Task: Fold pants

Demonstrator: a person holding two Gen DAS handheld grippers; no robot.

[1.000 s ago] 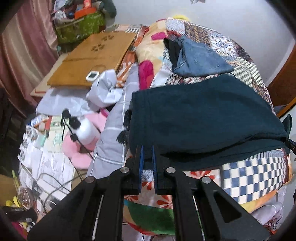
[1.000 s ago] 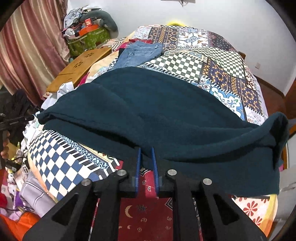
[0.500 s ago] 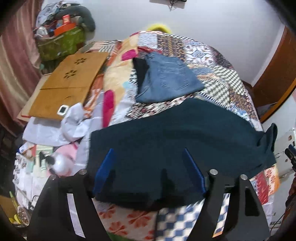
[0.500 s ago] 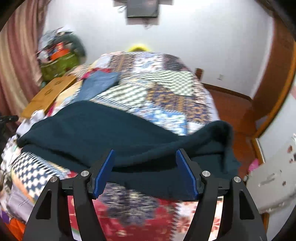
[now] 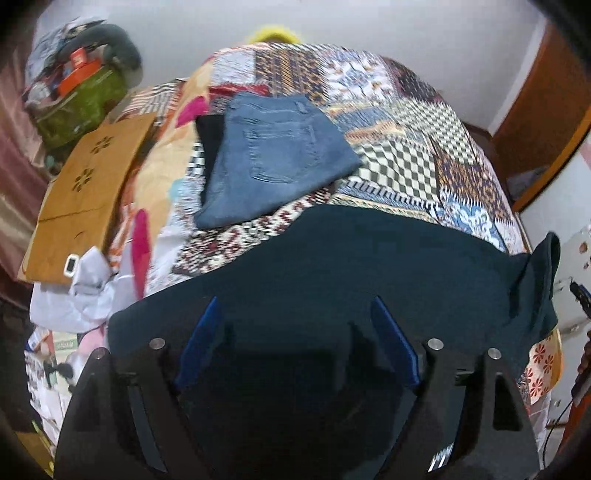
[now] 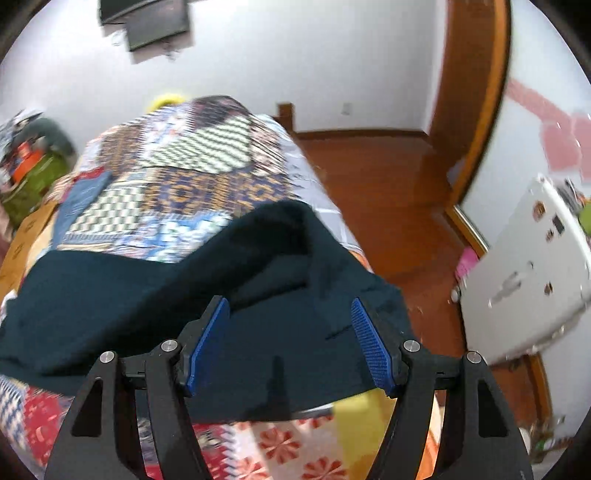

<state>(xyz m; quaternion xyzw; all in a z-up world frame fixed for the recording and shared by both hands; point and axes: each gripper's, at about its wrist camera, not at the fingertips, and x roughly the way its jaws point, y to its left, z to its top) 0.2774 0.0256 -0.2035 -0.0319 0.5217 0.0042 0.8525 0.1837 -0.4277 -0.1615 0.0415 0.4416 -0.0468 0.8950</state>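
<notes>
pants (image 5: 351,266): dark teal | jeans (image 5: 273,158): blue | quilt (image 5: 413,147): patchwork checks

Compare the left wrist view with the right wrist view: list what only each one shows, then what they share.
Only the left wrist view: the brown board beside the bed and the left gripper, open.

Only the right wrist view: the wooden floor, the dark screen on the wall and the right gripper, open.

Both: the dark teal pants on the patchwork bedspread, with folded jeans behind.
</notes>
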